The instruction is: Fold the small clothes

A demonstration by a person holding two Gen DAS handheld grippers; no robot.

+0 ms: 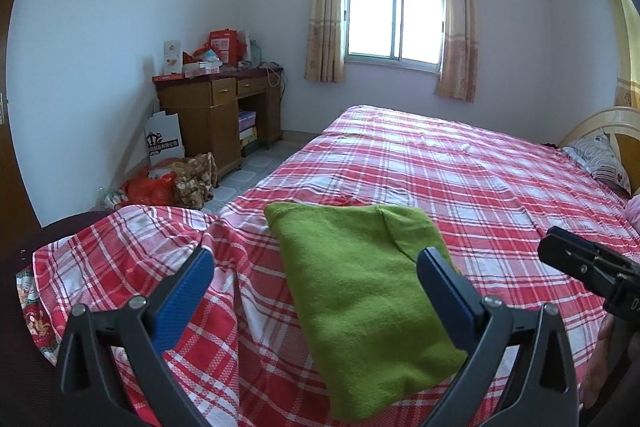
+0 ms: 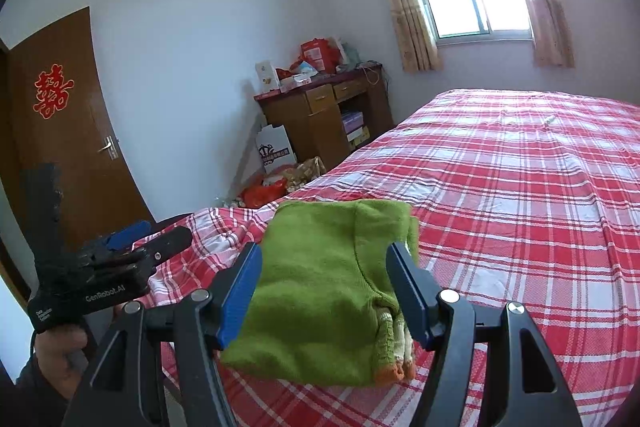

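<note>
One folded green garment (image 1: 360,291) on the bed (image 1: 500,187), long axis toward the window (image 1: 394,19), both grippers' jaws spread.

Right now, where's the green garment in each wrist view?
Left wrist: green garment lower centre, on the plaid bedsheet, reaching between the claw's fingers.
Right wrist: green garment lower centre, orange-trimmed hem at bottom right.
Shared landmark: wooden desk beside the window.

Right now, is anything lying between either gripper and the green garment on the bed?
Nothing visible. The folded green garment lies on the plaid bedsheet just beyond the open left gripper and open right gripper, with nothing in between.
</note>
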